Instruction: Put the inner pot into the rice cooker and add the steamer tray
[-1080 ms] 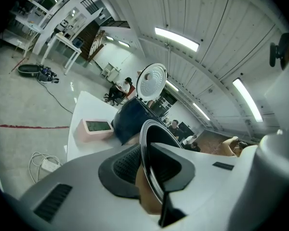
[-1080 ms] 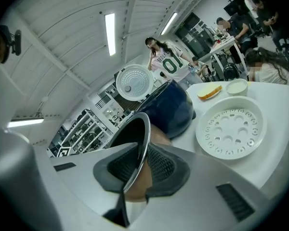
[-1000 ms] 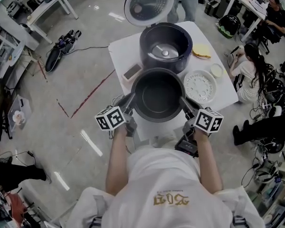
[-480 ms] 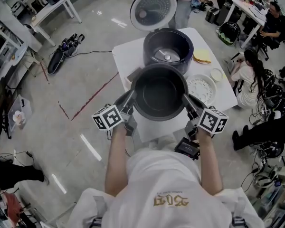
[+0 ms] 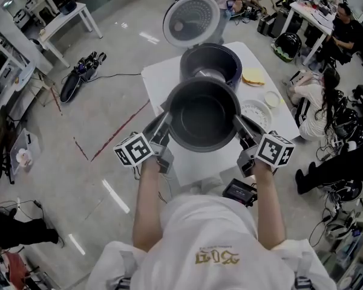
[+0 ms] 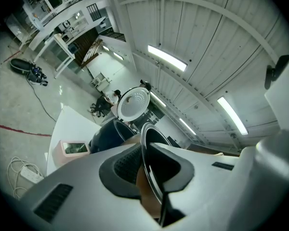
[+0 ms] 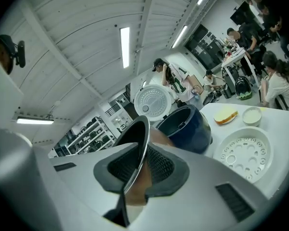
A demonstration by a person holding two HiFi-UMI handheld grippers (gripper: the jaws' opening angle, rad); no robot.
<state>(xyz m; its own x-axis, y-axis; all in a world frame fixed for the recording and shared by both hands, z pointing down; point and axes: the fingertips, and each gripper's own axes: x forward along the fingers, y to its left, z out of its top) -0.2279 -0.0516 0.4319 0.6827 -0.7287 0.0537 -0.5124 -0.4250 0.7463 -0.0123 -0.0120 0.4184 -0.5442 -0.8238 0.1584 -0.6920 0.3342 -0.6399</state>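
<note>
The dark inner pot [image 5: 202, 115] hangs in the air above the white table [image 5: 163, 77], in front of the rice cooker [image 5: 210, 63]. My left gripper [image 5: 164, 123] is shut on the inner pot's left rim [image 6: 145, 148]. My right gripper [image 5: 239, 124] is shut on the inner pot's right rim [image 7: 139, 148]. The dark rice cooker [image 7: 184, 128] stands behind with its round lid [image 5: 192, 20] swung up. The white perforated steamer tray [image 5: 259, 113] lies on the table to the right, partly hidden by the pot; the right gripper view shows this steamer tray [image 7: 245, 153] whole.
A yellow sponge [image 5: 253, 76] and a small white dish [image 5: 271, 98] lie at the table's right. A pinkish box [image 6: 75, 149] sits at its left. A black device [image 5: 240, 192] hangs near my waist. People sit at desks on the right.
Both grippers have lifted the inner pot off the table; it now looks larger and overlaps the cooker's front and part of the steamer tray.
</note>
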